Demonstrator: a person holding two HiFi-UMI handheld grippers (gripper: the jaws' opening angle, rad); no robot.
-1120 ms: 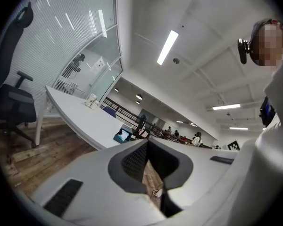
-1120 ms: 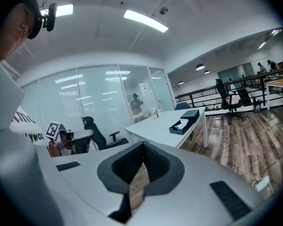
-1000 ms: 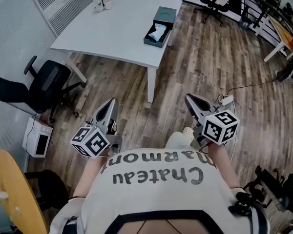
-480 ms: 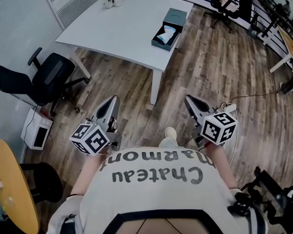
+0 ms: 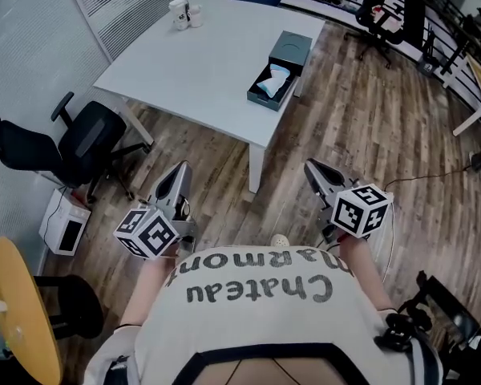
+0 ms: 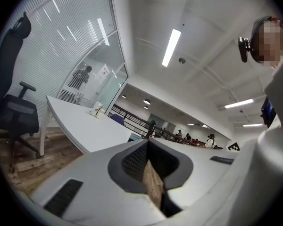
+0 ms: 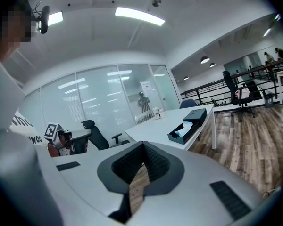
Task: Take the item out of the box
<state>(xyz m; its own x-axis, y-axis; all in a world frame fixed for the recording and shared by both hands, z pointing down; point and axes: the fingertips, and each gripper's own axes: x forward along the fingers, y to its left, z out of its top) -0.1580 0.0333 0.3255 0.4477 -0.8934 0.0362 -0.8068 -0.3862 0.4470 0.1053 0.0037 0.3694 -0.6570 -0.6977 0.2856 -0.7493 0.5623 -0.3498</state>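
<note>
A dark open box point(image 5: 268, 87) lies near the right edge of the white table point(image 5: 192, 62), well ahead of me, with a pale blue-white item point(image 5: 273, 77) inside. Its dark lid point(image 5: 293, 46) lies just behind it. The right gripper view shows the same box point(image 7: 184, 132) far off. My left gripper point(image 5: 181, 172) and right gripper point(image 5: 311, 168) hang over the wooden floor, short of the table. Both are shut with nothing between the pads point(image 6: 134, 161) point(image 7: 153, 161).
Two white cups point(image 5: 184, 12) stand at the table's far left corner. A black office chair point(image 5: 80, 143) and a small white appliance point(image 5: 64, 223) sit left of the table. A round wooden tabletop point(image 5: 20, 311) is at my near left. More chairs and desks stand at the back right.
The table and box have come nearer and lower in the head view as the person walks toward them. Both grippers keep their place and stay shut.
</note>
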